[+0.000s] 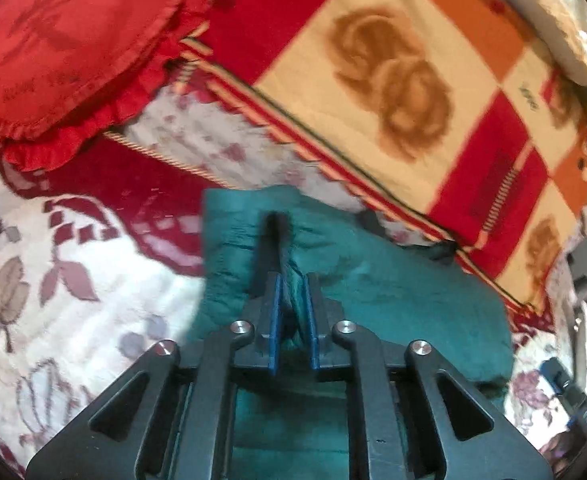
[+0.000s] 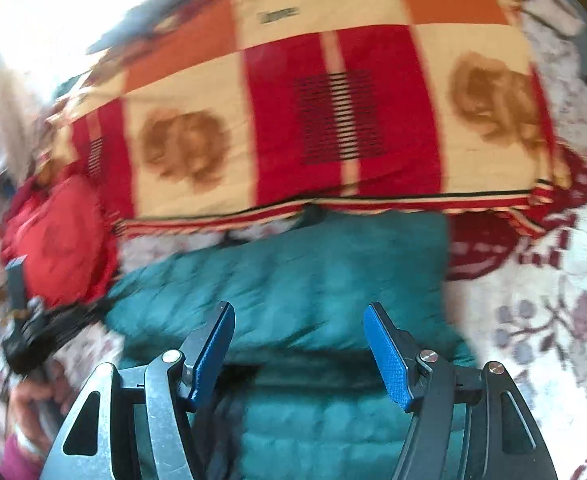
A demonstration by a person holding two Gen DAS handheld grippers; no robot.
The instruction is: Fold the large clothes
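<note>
A teal garment lies on a floral bedspread. My left gripper is shut on a pinched fold of the teal garment near its left edge. In the right wrist view the same teal garment spreads under and ahead of my right gripper, which is open and empty just above the cloth. The left gripper and the hand that holds it show at the left edge of the right wrist view.
A folded red, cream and orange checked blanket lies just beyond the garment; it also shows in the right wrist view. A red frilled cushion sits at the far left. The floral bedspread extends to the right.
</note>
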